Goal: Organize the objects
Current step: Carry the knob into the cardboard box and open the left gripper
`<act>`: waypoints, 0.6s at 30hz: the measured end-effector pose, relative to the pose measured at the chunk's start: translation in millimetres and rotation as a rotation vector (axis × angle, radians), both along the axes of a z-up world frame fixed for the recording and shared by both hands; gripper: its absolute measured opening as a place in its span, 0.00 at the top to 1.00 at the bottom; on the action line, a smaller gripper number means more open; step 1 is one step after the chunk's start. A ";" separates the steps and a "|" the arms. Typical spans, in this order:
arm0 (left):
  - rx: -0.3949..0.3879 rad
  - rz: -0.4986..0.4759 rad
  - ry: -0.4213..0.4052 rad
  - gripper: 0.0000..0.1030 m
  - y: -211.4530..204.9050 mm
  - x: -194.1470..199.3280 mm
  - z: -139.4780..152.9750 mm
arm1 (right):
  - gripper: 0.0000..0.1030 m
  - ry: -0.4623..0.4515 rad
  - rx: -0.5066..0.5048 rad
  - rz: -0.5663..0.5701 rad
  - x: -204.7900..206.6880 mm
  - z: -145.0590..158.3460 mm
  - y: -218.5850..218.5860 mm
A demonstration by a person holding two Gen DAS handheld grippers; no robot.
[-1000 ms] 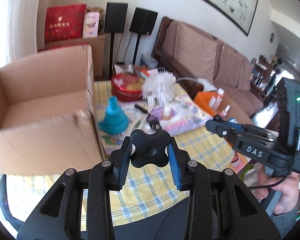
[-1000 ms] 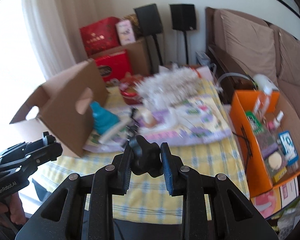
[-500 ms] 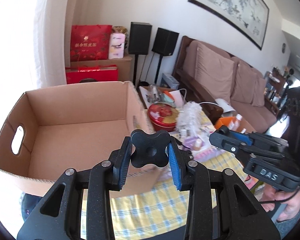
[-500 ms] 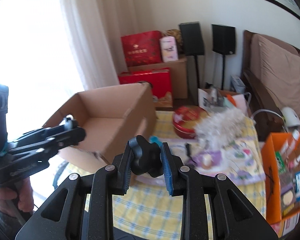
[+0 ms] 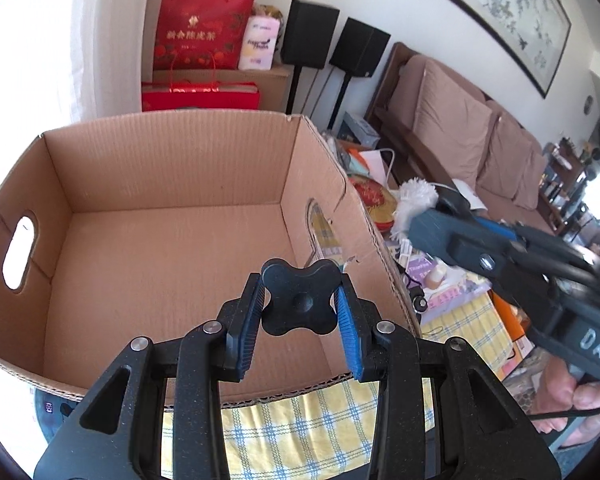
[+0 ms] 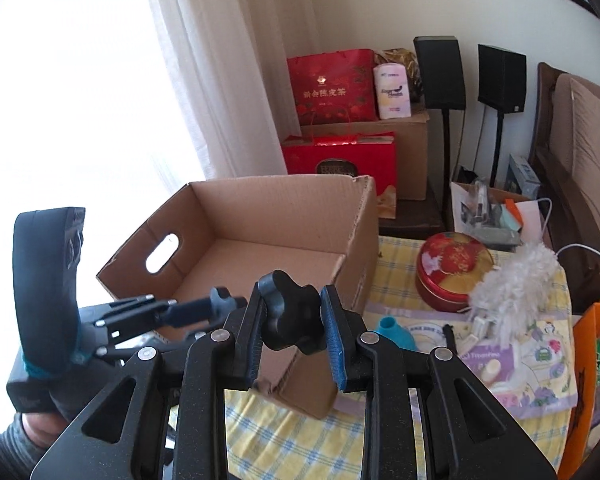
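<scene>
An empty cardboard box (image 5: 160, 240) with handle slots stands on the yellow checked tablecloth (image 5: 300, 428); it also shows in the right wrist view (image 6: 260, 248). My left gripper (image 5: 300, 312) hovers over the box's near right corner, jaws part open with nothing between the pads. My right gripper (image 6: 296, 328) is above the box's near corner, also empty. To the right lie a red round tin (image 6: 454, 268), a white fluffy duster (image 6: 516, 276), a teal funnel (image 6: 396, 334) and a small bottle (image 5: 434, 278). Each gripper shows in the other's view.
An orange box (image 6: 592, 380) of small items stands at the right table edge. Red gift bags (image 6: 332, 84), a carton and two black speakers (image 6: 440, 72) are behind the table. A brown sofa (image 5: 460, 128) runs along the right wall.
Both grippers have swung left and risen, so the cardboard box now fills the left view. The right gripper has come closer to the left one. Nothing was picked up.
</scene>
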State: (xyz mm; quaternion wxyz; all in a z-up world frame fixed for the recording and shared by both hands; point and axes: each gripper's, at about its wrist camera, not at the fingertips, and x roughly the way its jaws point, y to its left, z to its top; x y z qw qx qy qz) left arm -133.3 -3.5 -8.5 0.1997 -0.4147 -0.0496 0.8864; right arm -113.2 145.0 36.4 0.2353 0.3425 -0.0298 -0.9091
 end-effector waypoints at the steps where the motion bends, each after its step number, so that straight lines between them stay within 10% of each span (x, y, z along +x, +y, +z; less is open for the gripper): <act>1: -0.004 -0.009 -0.003 0.68 1.9 -1.5 -1.6 | 0.74 -0.007 -0.005 0.004 -4.5 -1.0 -2.2; 18: -0.013 -0.016 0.007 0.60 5.3 6.1 -3.5 | 0.74 -0.047 0.026 0.011 -40.1 -17.6 -20.0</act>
